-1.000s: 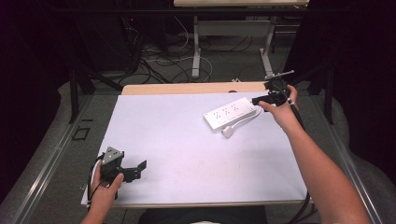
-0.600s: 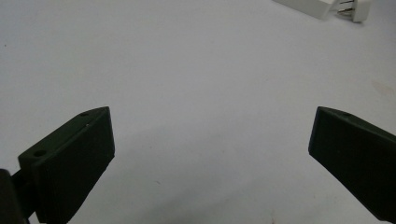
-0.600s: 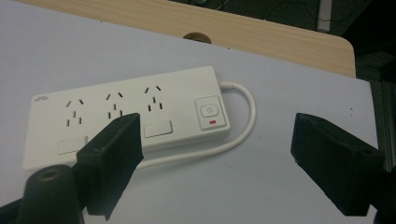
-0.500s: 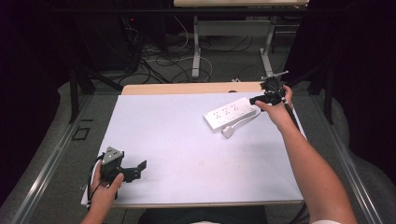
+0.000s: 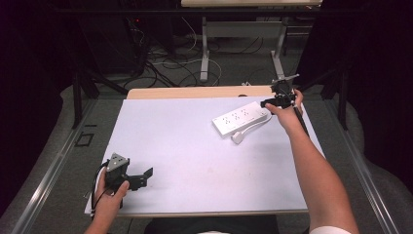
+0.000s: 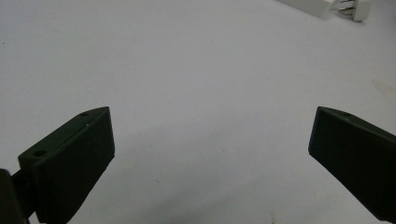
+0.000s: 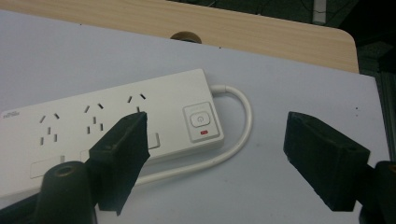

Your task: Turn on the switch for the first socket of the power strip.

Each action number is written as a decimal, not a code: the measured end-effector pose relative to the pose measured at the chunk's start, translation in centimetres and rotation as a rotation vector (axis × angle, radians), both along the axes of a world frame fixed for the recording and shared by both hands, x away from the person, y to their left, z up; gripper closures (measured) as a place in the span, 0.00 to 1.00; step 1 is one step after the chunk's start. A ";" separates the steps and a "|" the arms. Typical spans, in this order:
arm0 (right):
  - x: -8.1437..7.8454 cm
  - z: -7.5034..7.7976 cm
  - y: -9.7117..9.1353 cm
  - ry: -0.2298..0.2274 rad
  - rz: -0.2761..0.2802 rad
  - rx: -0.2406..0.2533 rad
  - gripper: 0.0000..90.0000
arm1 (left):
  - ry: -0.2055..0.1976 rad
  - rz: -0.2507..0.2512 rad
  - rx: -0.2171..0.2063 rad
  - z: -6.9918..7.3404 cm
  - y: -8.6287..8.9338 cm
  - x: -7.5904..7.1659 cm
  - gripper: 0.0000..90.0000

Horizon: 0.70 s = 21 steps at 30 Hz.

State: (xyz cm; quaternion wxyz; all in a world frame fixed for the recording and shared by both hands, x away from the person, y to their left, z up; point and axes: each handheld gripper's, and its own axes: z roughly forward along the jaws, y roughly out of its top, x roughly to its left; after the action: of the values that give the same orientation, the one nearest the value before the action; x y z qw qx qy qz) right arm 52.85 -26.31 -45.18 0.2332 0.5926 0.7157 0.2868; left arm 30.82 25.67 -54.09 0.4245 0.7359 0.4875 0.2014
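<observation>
Right gripper, jaws spread and empty, hovers over a white power strip; the strip's small logo is unreadable. Left gripper gapes empty.

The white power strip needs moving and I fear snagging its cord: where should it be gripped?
Grip the flat white plastic power strip across its narrow width at the switch end, right hand-held gripper descending from above; the looped white cord lies alongside.
</observation>
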 end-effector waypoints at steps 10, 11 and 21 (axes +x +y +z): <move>1.2 -1.4 -0.8 0.035 -0.010 0.010 0.37 | 0.003 0.000 0.000 0.0 0.1 0.0 0.00; 1.3 -1.5 -0.9 0.032 -0.004 0.012 0.39 | 0.005 0.000 0.001 0.0 0.1 0.0 0.00; 1.7 -2.1 -0.2 0.012 0.058 0.014 0.53 | 0.007 -0.002 0.003 -0.1 0.0 0.1 0.00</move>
State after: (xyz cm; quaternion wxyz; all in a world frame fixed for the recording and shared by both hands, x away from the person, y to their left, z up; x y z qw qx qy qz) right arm 54.55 -26.52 -47.26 0.2165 0.5747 0.7320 0.2950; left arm 30.89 25.71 -54.15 0.4218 0.7377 0.4881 0.1993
